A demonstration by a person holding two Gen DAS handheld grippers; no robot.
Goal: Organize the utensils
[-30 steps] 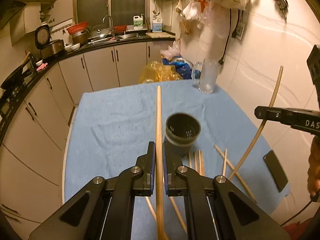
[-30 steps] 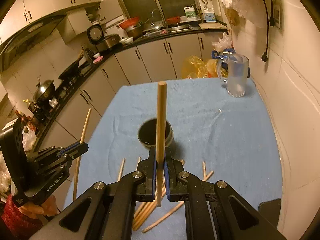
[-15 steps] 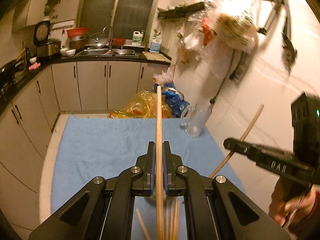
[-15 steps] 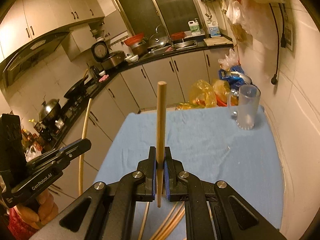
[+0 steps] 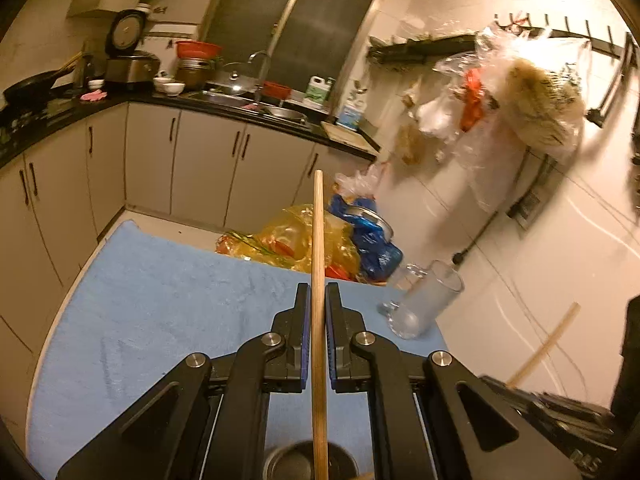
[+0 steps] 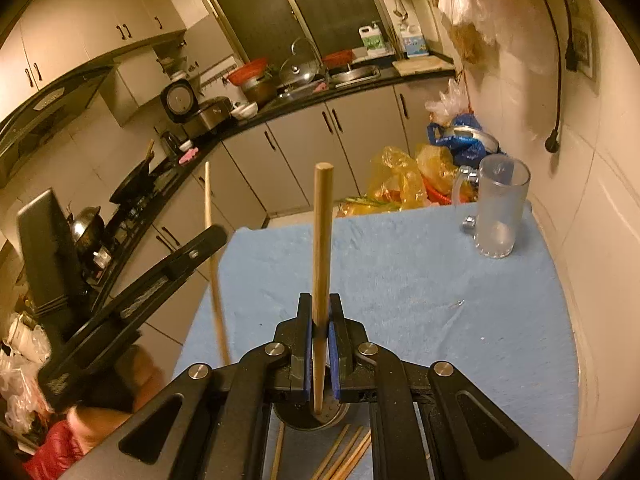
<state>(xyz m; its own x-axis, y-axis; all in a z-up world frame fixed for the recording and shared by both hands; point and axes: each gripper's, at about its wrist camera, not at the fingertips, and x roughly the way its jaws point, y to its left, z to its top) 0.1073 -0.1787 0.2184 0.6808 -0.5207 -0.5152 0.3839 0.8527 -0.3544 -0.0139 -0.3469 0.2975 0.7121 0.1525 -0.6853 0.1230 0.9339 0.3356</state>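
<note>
Left wrist view: left gripper had its black jaws with blue pads pinched on a long round wooden chopstick, held upright along the finger axis, top end well above the jaw tips, lower end running down in front of a dark round utensil holder cup at the bottom edge of frame. Whether the tip was inside the cup could not be told. Cup sat on a blue towel-covered table. A frosted clear glass mug stood near the table's far right corner, with yellow and blue plastic bags on the floor behind it. Right wrist view: right gripper was pinched on a second, thicker wooden chopstick, also upright, lower tip hanging over the open mouth of the same cup directly below the jaws. Several loose wooden chopsticks lay on the towel just in front of the cup. Left gripper showed at frame left, carrying its chopstick tilted slightly, beside the table edge.
</note>
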